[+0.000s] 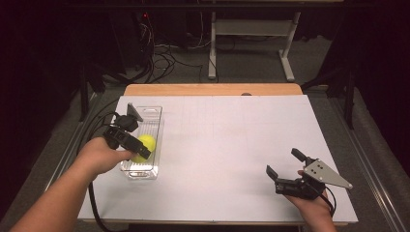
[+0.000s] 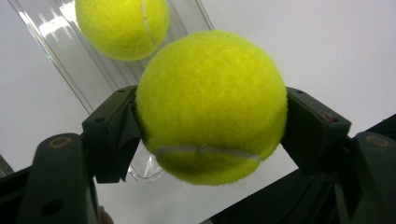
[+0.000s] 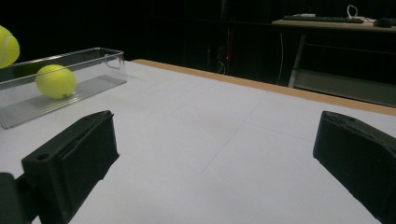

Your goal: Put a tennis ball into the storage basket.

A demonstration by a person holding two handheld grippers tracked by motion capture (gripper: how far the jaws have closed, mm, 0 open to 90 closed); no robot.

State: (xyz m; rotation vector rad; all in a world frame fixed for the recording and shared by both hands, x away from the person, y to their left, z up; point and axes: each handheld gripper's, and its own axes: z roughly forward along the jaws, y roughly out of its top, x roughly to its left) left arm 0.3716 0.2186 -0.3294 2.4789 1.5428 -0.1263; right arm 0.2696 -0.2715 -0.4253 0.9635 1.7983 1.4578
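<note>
A yellow tennis ball is clamped between the jaws of my left gripper, held just above a clear plastic tray. A second tennis ball lies inside that tray. In the high view the left gripper hovers over the tray at the table's left, and the held ball covers the one below. My right gripper rests near the front right with its jaws wide apart and nothing between them. The right gripper view has the tray, the lying ball and the lifted ball at its far left.
A white sheet covers the tabletop, with a wooden edge at the back. A cable trails from the left gripper off the front left. Beyond the table stand a desk frame and floor cables.
</note>
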